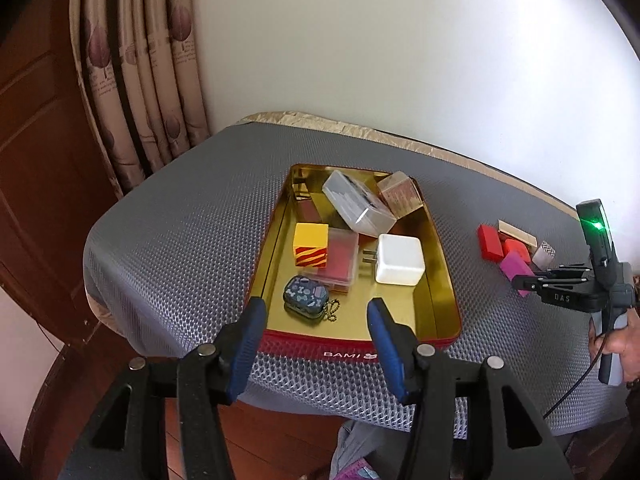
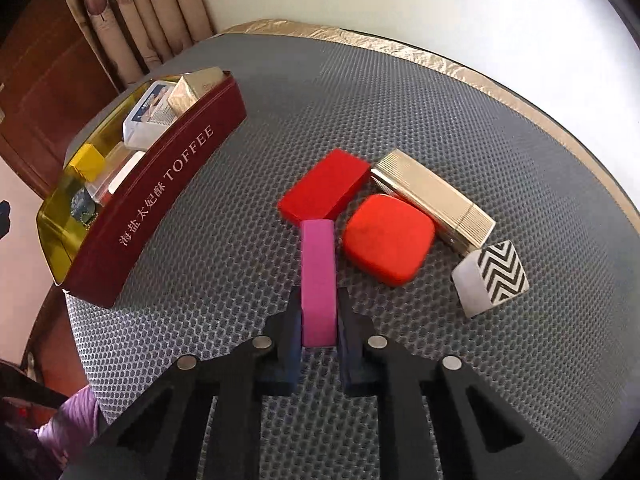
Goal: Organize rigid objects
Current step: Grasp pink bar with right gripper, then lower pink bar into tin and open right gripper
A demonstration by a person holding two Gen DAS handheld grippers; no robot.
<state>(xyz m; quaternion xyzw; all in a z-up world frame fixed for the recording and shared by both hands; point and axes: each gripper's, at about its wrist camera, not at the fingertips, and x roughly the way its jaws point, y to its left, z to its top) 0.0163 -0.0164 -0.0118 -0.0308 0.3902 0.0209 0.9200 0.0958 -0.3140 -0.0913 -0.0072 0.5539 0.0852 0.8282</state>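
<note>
A red toffee tin (image 1: pixel 444 276) with a gold inside sits on the grey mesh mat; it also shows in the right wrist view (image 2: pixel 168 196). It holds a white charger (image 1: pixel 400 259), a yellow striped cube (image 1: pixel 311 245), a patterned earbud case (image 1: pixel 306 297), clear boxes and a gold box. My left gripper (image 1: pixel 316 312) is open and empty over the tin's near edge. My right gripper (image 2: pixel 319 312) is shut on a magenta block (image 2: pixel 318 276). Beside it lie a red block (image 2: pixel 324 186), a rounded red block (image 2: pixel 388 238), a gold box (image 2: pixel 432 200) and a zigzag cube (image 2: pixel 494 276).
The mat (image 1: pixel 180 232) covers a table with a gold-trimmed cloth edge against a white wall. Curtains (image 1: pixel 140 80) and a wooden door stand at the left. The right gripper unit and the hand holding it show at the far right of the left wrist view (image 1: pixel 596 280).
</note>
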